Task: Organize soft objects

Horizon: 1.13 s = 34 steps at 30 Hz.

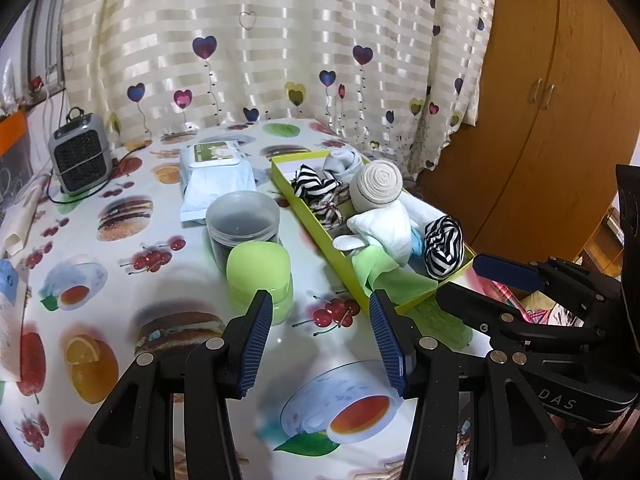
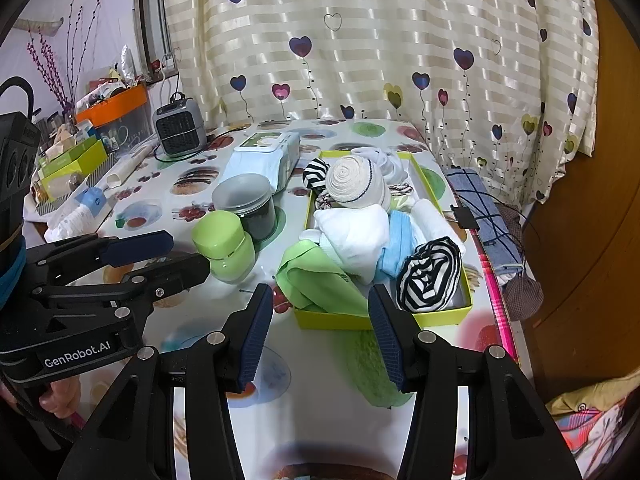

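box: yellow-green box (image 2: 466,307) near right on the table, packed with rolled socks and cloths
left: green cloth (image 2: 320,276) hangs over the near wall, probably the last piece
grippers: left gripper (image 1: 320,340), right gripper (image 2: 320,336) both agape, empty

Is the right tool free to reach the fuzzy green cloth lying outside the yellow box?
Probably yes. The right tool is open and empty, and the fuzzy green cloth lies on the table just ahead, in front of the yellow box, with nothing covering it.

Socks (image 2: 352,236) in box (image 2: 460,314) (2 jars (image 2: 244,204) left)
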Motion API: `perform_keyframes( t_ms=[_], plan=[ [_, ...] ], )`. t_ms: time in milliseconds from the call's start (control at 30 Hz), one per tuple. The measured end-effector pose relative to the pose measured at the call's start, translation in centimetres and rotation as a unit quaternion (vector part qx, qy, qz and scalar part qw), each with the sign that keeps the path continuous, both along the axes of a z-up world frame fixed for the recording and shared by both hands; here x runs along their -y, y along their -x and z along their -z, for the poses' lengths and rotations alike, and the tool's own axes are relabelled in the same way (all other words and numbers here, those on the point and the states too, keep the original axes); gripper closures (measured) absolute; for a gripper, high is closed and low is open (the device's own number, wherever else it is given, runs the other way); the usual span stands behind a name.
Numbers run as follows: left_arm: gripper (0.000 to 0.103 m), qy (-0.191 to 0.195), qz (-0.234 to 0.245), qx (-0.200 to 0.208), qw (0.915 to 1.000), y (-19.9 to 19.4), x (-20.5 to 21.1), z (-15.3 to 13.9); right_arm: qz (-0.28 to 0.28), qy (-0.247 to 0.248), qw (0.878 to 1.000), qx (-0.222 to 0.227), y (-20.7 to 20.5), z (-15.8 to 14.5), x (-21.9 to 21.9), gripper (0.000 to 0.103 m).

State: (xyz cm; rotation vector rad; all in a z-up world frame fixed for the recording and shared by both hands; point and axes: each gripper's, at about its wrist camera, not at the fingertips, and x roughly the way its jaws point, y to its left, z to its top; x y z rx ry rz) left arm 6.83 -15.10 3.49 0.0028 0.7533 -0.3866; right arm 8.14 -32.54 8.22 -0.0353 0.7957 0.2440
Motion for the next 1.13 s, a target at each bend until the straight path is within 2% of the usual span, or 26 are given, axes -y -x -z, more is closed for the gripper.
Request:
perform_keyframes(
  t_ms=[1133],
  plan=[
    [0.053, -0.004, 0.014, -0.006, 0.9999, 0.0, 0.6, 0.22, 0.0, 0.001, 1.0, -0.001, 0.06, 0.08, 0.01, 0.052]
  ],
)
